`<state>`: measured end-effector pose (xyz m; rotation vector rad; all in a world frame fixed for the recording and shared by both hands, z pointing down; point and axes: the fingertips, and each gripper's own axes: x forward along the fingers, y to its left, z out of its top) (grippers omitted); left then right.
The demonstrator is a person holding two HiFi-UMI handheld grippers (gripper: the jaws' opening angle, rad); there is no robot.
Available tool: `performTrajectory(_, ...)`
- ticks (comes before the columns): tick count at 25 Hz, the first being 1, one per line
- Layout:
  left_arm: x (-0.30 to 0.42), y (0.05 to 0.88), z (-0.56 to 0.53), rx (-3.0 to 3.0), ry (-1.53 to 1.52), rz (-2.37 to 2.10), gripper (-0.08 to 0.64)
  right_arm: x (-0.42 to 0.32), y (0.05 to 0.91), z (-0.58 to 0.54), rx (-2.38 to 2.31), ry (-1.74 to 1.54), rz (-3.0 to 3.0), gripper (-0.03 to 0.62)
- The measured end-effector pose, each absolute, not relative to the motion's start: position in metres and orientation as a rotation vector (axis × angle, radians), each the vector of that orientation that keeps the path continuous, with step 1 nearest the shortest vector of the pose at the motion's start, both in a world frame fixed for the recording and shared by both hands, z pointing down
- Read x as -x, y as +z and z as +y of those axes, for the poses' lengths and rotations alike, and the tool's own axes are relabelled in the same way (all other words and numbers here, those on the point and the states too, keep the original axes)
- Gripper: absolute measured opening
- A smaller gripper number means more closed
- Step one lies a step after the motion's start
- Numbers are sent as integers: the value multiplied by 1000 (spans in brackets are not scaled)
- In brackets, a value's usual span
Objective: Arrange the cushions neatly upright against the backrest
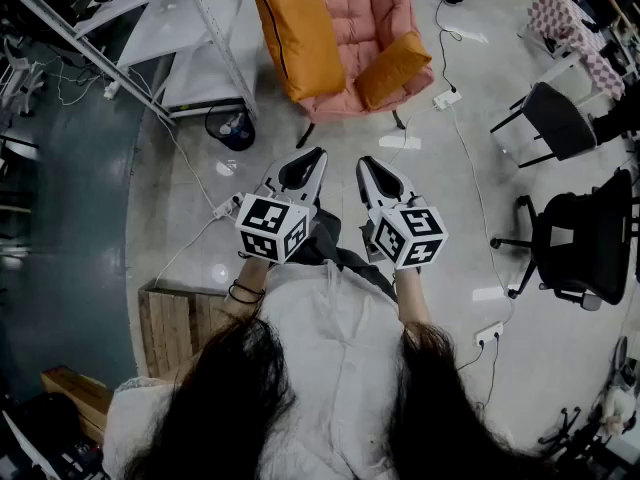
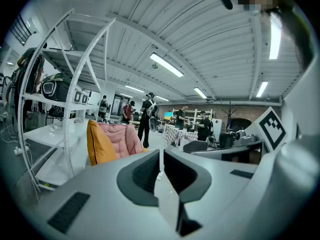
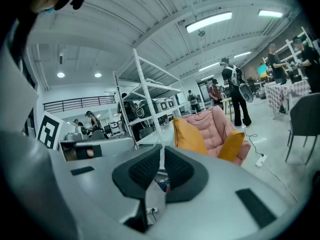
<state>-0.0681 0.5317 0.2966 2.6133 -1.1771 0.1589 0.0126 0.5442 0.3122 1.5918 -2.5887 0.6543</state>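
- Left gripper (image 1: 312, 160) and right gripper (image 1: 368, 166) are both clamped shut on nothing. I hold them side by side in front of my body, well apart from the chair.
- Ahead stands the pink armchair (image 1: 365, 13) with 2 orange cushions. The large cushion (image 1: 298, 33) stands on edge along the side at the head view's left. The small cushion (image 1: 392, 68) lies tilted at the other side, toward the seat's front. Neither looks squared against the backrest.
- If I reach in with the jaws together, I will only poke the fabric and shove a cushion further askew.
- The small cushion looks close to the seat's front edge, so a careless nudge could drop it to the floor.
- The power strip (image 1: 446, 98) and white cable (image 1: 462, 158) lie on the floor just beside the chair, and I could catch a foot there stepping in.
- Pinching 1 corner of such soft stuffing may let the cushion sag and slump.
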Motion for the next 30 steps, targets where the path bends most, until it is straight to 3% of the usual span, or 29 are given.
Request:
performTrajectory(16,67,303,501,-2583,177,-1212,38,-36,316,517,-1631,709,-2623,48)
performTrajectory(30,95,307,344,-2538,134,-1252,38,-20,326,372,-1587,717,-2607,48)
